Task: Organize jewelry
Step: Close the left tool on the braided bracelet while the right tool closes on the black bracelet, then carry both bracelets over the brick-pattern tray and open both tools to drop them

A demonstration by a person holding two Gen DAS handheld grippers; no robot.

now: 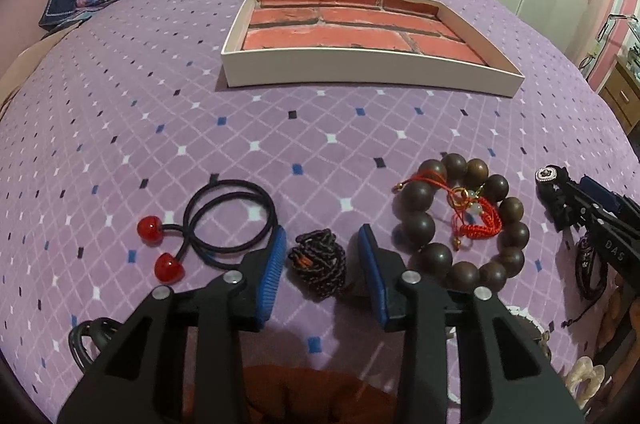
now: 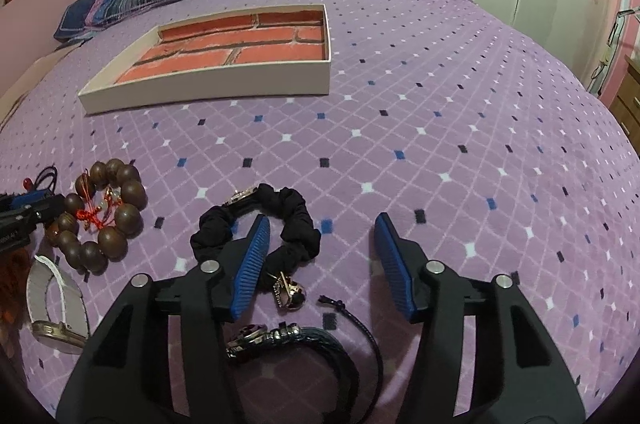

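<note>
Braided bracelet (image 1: 319, 261) between claw (image 1: 323, 260) fingers

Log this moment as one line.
left gripper: open, jaws around dark braided cord | right gripper: open, over black scrunchie | tray: holds no jewelry

A white tray (image 1: 372, 69) with a brick-patterned floor is lying far back on the bed. Near the front, a black hair tie (image 1: 224, 220) with two red beads is lying at the left, and a small dark braided bundle (image 1: 320, 264) is sitting right of it. Further right, a brown bead bracelet (image 1: 464, 220) is ringing a red cord charm (image 1: 476, 212). A black scrunchie (image 2: 256, 224) is lying rightmost, with a skull ring (image 2: 290, 294), a black leather bracelet (image 2: 296, 344) and a white watch (image 2: 56, 308) nearer.
</note>
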